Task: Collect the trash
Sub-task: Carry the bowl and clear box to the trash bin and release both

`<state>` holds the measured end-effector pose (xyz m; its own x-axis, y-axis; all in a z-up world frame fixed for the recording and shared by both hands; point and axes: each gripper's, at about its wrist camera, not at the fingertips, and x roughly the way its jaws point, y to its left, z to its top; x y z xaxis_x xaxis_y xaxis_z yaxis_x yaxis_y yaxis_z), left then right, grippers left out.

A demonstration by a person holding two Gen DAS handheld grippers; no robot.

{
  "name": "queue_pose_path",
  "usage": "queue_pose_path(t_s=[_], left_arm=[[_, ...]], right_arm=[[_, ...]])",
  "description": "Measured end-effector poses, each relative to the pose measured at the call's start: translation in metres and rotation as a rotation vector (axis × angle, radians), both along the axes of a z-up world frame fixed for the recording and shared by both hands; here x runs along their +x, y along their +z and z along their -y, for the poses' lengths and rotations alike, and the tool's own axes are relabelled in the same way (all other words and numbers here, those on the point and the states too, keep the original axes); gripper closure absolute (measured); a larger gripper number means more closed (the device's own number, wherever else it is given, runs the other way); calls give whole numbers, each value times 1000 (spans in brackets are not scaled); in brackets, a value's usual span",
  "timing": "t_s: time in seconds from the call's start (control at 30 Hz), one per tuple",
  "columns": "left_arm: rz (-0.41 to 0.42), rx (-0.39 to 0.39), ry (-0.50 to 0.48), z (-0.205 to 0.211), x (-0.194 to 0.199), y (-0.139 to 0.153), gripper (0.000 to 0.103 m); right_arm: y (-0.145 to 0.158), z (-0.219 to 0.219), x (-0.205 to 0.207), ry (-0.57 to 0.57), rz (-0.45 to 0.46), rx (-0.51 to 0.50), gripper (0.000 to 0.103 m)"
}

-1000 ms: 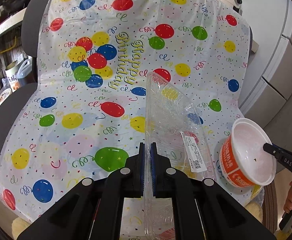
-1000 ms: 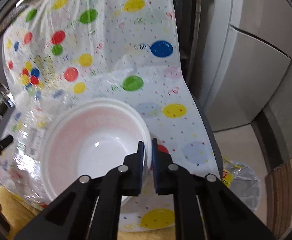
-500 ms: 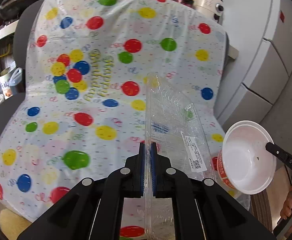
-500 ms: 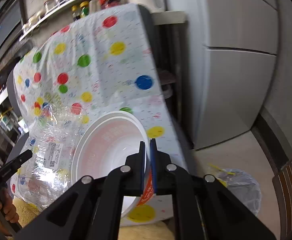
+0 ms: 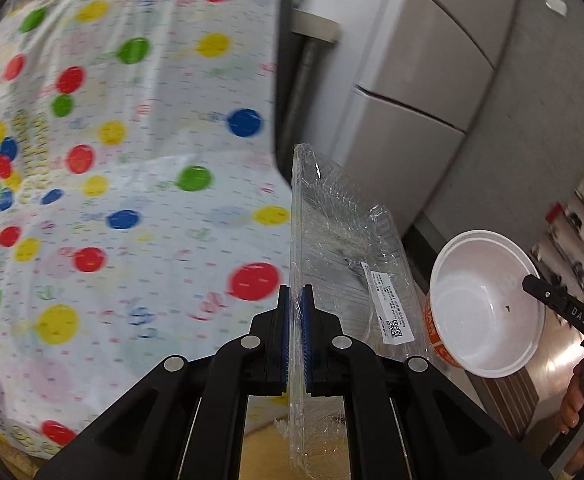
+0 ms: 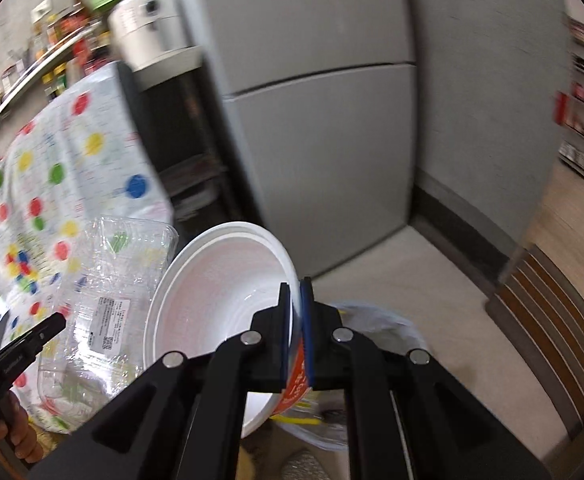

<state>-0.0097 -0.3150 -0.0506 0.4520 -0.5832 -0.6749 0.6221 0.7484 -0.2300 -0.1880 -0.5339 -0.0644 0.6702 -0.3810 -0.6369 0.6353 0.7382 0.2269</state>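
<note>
Your right tool pinches the rim of the white bowl directly above the trash bag on the floor, nearer it than your left tool, which clamps the clear tray edge-on, upright

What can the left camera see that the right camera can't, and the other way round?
Only the left view shows the left claw pinching the clear plastic tray by its edge. Only the right view shows the right claw gripping the white bowl by its rim, and the trash bag on the floor. Both show tray, bowl, balloon tablecloth and grey fridge.
</note>
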Motion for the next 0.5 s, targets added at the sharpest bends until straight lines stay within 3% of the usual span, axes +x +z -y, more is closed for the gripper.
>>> queue_pose_path(t_s=[0.2, 0.5], left_arm=[[-11, 36, -93, 50, -21, -17, 97], [-26, 158, -182, 119, -31, -59, 97]], right_arm=[[-35, 24, -35, -124, -84, -2, 97], [-93, 60, -28, -200, -219, 34, 97]])
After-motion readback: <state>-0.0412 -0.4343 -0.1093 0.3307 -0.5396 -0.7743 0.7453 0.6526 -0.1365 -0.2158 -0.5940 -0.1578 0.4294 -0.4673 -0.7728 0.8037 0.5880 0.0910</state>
